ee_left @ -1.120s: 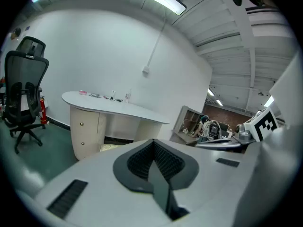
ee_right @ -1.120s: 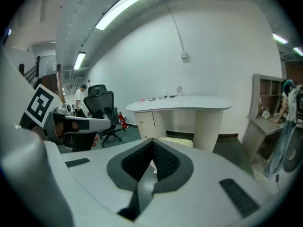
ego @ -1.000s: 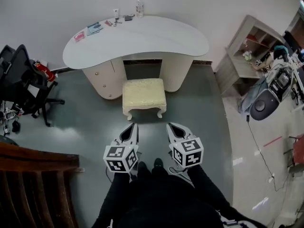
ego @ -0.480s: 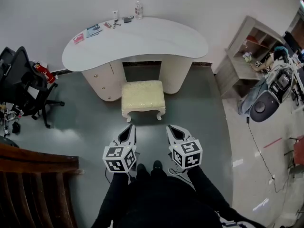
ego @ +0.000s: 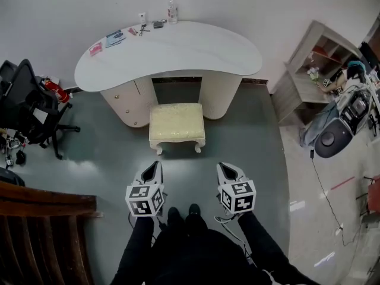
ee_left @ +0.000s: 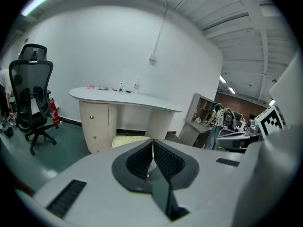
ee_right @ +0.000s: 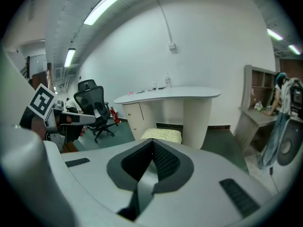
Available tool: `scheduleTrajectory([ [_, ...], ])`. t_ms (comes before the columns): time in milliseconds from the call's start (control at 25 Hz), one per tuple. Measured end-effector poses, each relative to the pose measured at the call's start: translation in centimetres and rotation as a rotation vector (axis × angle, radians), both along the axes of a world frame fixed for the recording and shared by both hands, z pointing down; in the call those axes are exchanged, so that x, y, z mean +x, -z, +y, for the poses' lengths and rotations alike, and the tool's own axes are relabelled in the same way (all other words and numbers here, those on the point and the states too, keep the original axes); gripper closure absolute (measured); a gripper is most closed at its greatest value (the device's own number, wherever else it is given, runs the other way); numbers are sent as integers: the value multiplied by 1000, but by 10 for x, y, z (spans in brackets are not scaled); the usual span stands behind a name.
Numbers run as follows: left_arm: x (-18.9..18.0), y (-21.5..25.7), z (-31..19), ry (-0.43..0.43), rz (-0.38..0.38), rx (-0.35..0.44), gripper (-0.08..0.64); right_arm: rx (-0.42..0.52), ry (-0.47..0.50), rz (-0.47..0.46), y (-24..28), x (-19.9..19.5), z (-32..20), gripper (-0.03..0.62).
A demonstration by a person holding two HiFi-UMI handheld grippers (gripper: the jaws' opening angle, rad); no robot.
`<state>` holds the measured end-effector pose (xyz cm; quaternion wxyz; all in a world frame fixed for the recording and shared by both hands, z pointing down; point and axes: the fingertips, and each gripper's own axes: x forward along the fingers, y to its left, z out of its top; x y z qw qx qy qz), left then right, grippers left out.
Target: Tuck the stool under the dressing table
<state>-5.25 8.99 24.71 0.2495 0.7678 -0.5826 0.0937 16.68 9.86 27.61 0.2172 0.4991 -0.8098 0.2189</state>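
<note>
The room is bright and evenly lit by ceiling strip lights (ee_right: 112, 2), which glow almost blown out along the top of both gripper views. In the head view the grey floor (ego: 237, 129) carries a pale sheen at the left and small white glints on the tiles at the right. The recess under the table (ego: 178, 46) lies in soft shadow. The white wall (ee_left: 94, 46) shades gently, with no hard-edged shadows. All three pictures bow strongly like a fisheye, and the gripper views end in black corners. The left gripper (ee_left: 152, 143) and right gripper (ee_right: 152, 144), close to their lenses with jaws together, look soft, while the room beyond is clearer.
</note>
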Motion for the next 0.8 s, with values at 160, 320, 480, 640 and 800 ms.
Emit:
scheduleTrajectory([
  [160,-7,-16,-4,39,-49,-43,549,-5,-12,21,-17,14,-12,589],
  [320,-16,-44,-11,72,-91,-80,465,11,2,46,-34,21,-26,589],
  [480,-27,-73,-24,86,-125,-114,413,8,-19,73,-56,25,-42,589],
  [640,-36,-101,-36,85,-148,-144,355,-11,-41,110,-87,25,-56,589],
  [800,-47,-132,-52,92,-150,-169,347,-51,12,108,-123,5,-68,543],
])
